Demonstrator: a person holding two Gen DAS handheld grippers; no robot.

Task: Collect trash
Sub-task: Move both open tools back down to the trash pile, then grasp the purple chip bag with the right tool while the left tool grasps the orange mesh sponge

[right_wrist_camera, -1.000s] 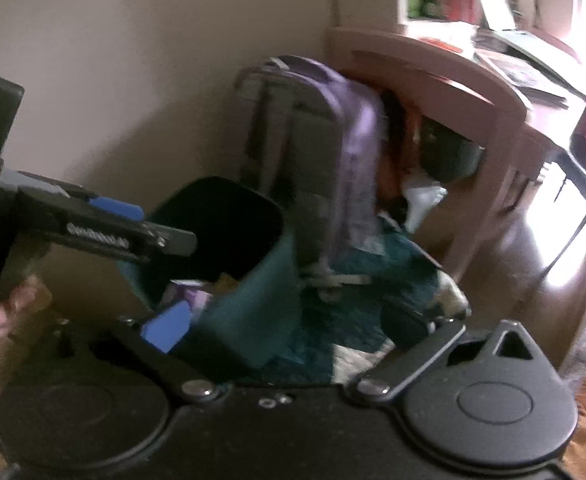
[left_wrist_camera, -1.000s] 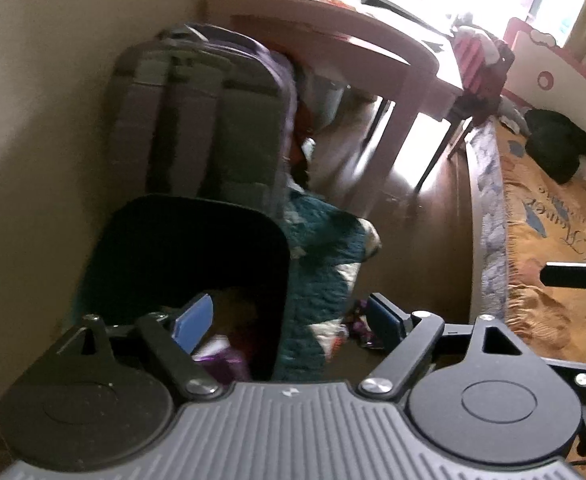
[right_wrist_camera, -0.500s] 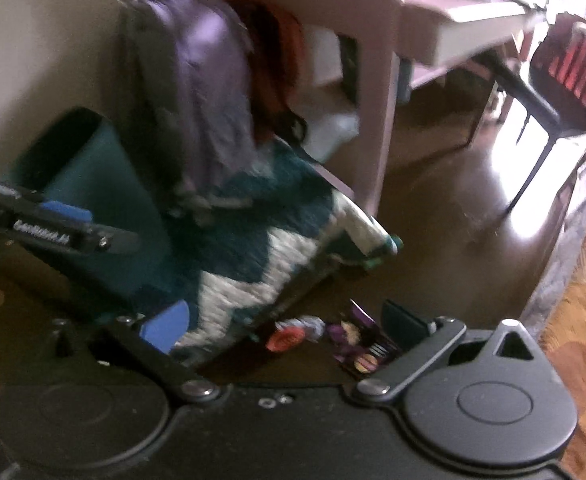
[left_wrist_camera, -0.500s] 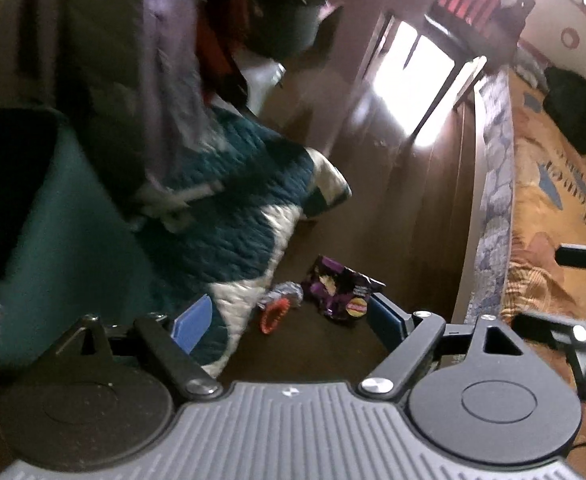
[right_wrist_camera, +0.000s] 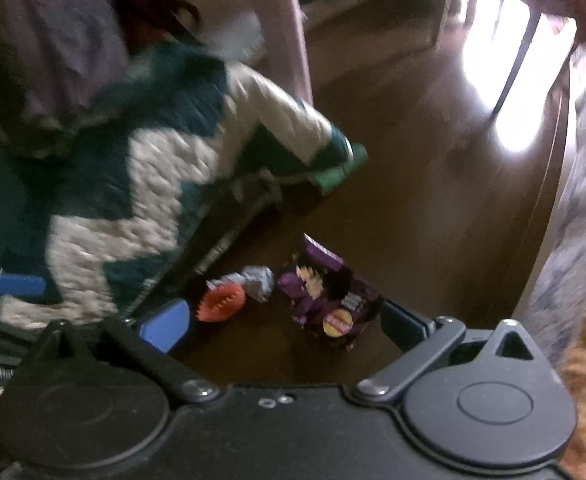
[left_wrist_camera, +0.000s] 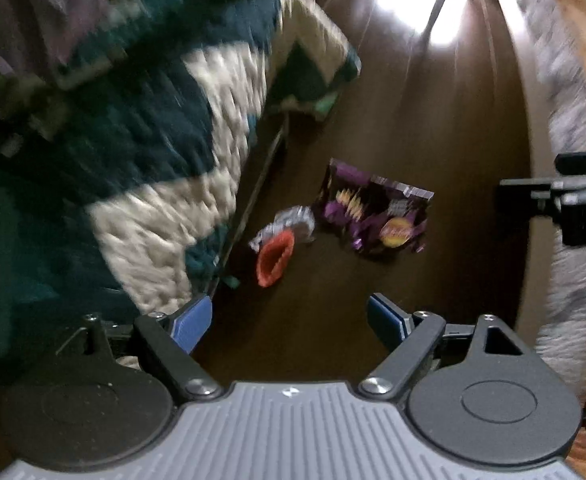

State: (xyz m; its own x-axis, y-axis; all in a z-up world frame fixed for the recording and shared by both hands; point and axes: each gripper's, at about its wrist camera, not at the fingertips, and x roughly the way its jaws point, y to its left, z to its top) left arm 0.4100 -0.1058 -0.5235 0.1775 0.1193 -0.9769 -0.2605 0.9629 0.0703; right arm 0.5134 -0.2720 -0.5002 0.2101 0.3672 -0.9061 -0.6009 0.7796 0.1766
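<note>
Two pieces of trash lie on the dark wood floor: a purple snack bag (left_wrist_camera: 377, 212) (right_wrist_camera: 329, 300) and a crumpled red and silver wrapper (left_wrist_camera: 279, 246) (right_wrist_camera: 233, 294). My left gripper (left_wrist_camera: 289, 320) points down over them, open, with nothing between its blue pads. My right gripper (right_wrist_camera: 285, 320) hangs low over the same trash, open and empty; the bag shows just inside its right finger. The right gripper's fingers (left_wrist_camera: 561, 196) enter the left wrist view at the right edge. A blue pad (right_wrist_camera: 17, 285) of the left gripper shows at the left edge of the right wrist view.
A teal and white zigzag quilt (left_wrist_camera: 165, 152) (right_wrist_camera: 133, 184) lies heaped just left of the trash. A rug edge (left_wrist_camera: 573, 120) (right_wrist_camera: 577, 208) runs along the right. A pink table leg (right_wrist_camera: 289, 32) and a purple backpack (right_wrist_camera: 53, 40) stand behind the quilt.
Both grippers dropped fast from above the teal bin toward the floor and tilted down. The bin and backpack slid out of view; the wrappers grew larger. Both stayed open.
</note>
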